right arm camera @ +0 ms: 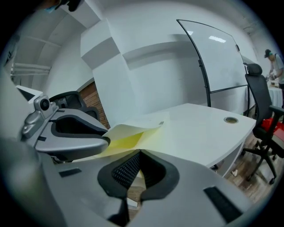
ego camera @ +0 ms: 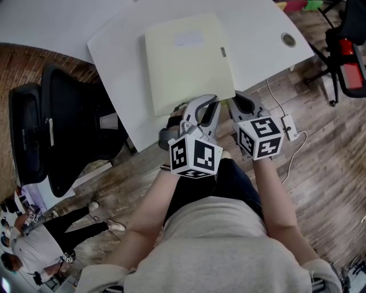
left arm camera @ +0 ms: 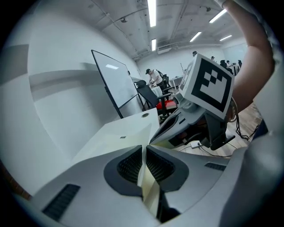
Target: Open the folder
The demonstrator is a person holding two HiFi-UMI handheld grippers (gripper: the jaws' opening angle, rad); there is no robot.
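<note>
Pale yellow folder [ego camera: 189, 57] lies on the white desk [ego camera: 120, 40], at its near edge. At that edge the left hand-held gripper [ego camera: 205, 107] pinches the slightly lifted cover, and the right hand-held gripper [ego camera: 235, 103] is clamped on the lower leaf. 1 black office chair [ego camera: 68, 126] stands left of the desk, and a power strip [ego camera: 287, 127] lies on the wooden floor [ego camera: 331, 171].

White desk [ego camera: 114, 46], blk office chair [ego camera: 68, 114], wood floor [ego camera: 320, 171], whiteboard [left arm camera: 116, 82], ceiling strip lights [left arm camera: 152, 11]

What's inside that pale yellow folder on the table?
The folder is barely parted at its near edge; only bright yellow inner surface shows. Anything deeper is covered by its cover.
</note>
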